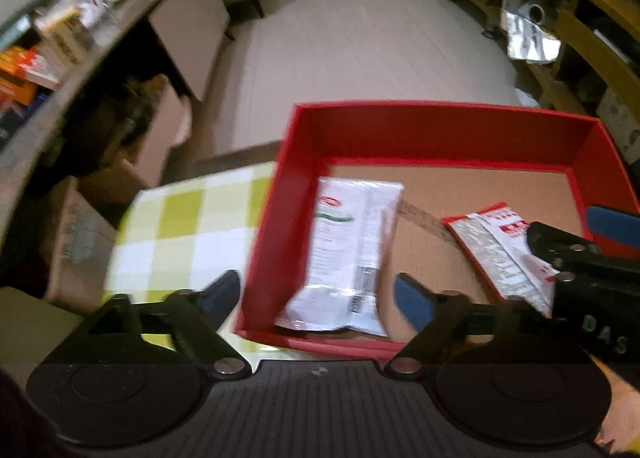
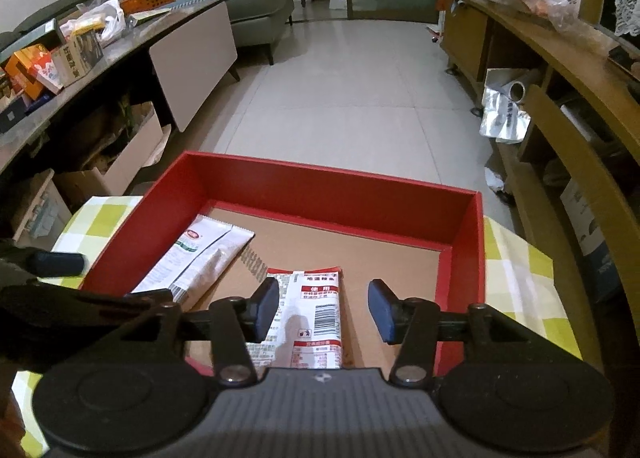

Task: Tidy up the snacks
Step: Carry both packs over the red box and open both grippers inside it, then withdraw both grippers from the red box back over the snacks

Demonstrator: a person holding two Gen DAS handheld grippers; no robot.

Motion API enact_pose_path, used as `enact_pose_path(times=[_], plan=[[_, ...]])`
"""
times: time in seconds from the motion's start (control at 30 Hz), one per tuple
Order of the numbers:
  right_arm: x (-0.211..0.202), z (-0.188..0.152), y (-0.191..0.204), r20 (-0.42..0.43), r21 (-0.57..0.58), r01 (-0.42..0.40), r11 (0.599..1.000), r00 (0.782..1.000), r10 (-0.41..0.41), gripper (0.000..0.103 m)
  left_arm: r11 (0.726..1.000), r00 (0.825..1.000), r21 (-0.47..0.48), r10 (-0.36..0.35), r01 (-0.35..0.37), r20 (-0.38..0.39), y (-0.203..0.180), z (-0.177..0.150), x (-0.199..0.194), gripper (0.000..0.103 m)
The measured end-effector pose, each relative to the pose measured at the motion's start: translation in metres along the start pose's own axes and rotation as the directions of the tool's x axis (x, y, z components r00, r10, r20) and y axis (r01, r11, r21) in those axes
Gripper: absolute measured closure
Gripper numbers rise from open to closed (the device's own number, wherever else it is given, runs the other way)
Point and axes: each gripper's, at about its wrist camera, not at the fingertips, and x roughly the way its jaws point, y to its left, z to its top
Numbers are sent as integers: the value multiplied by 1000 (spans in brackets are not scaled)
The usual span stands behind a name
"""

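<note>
So there's a red box (image 2: 276, 186) on a checkered cloth (image 1: 180, 234), and two snack packets lie flat on its cardboard floor: a white one (image 1: 348, 254) along the left wall and a red-edged one (image 2: 316, 314) toward the near wall. The left gripper (image 1: 316, 294) hangs spread wide over the white packet's near end, pinching nothing. The right gripper (image 2: 324, 308) is spread too, over the red-edged packet, its pads clear of it.
</note>
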Motion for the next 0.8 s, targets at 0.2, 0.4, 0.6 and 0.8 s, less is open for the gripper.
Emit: enact_pose_path(times=[0.2, 0.4, 0.6, 0.8], plan=[[-13, 2, 3, 2, -9, 6, 1000, 1000, -6, 47, 1000, 1000, 9, 22, -22, 5, 5, -3, -11, 12], [-31, -1, 4, -12, -22, 20, 1000, 1000, -20, 47, 999, 999, 37, 37, -37, -6, 5, -16, -23, 12], [-51, -15, 12, -28, -77, 32, 996, 999, -34, 44, 999, 999, 30, 33, -32, -21, 11, -35, -37, 12], [-65, -31, 16, -48, -107, 22, 994, 998, -27, 41, 999, 999, 25, 33, -33, -30, 14, -52, -50, 12]])
